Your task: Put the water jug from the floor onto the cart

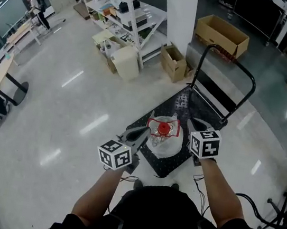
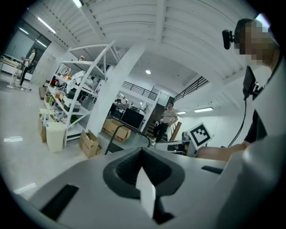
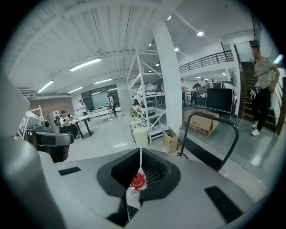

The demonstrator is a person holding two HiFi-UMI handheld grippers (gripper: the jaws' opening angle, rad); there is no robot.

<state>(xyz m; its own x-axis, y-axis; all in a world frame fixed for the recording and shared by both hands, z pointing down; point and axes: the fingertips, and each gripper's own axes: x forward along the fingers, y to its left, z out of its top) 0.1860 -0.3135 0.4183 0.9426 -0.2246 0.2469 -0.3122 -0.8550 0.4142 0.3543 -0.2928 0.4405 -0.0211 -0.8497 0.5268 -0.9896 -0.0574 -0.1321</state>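
Closest in, your two forearms reach forward, each topped by a marker cube. Your left claw is clenched, its tips meeting in its own view with nothing between them. Your right claw is clenched too. Its tips are pressed together and empty, and the jug's red cap peeks through the gap lower down between the jaws.

Between the two claws and below them stands the water jug. It's clear-bodied and upright, and it sits on the black deck of the cart, at the end nearest you. Neither claw touches it: the left one hangs just beside it on one side, the right one just beside it on the other.

Past the jug the deck runs away from you to the black handle, which rises at the far end. The pale, glossy floor spreads out to your left.

Further on, a small open cardboard box sits at the foot of the white pillar. A larger open box lies beyond the handle. A white bin stands by the white shelving rack, which is loaded with clutter. Far off at the upper left, a person stands beside a long table.
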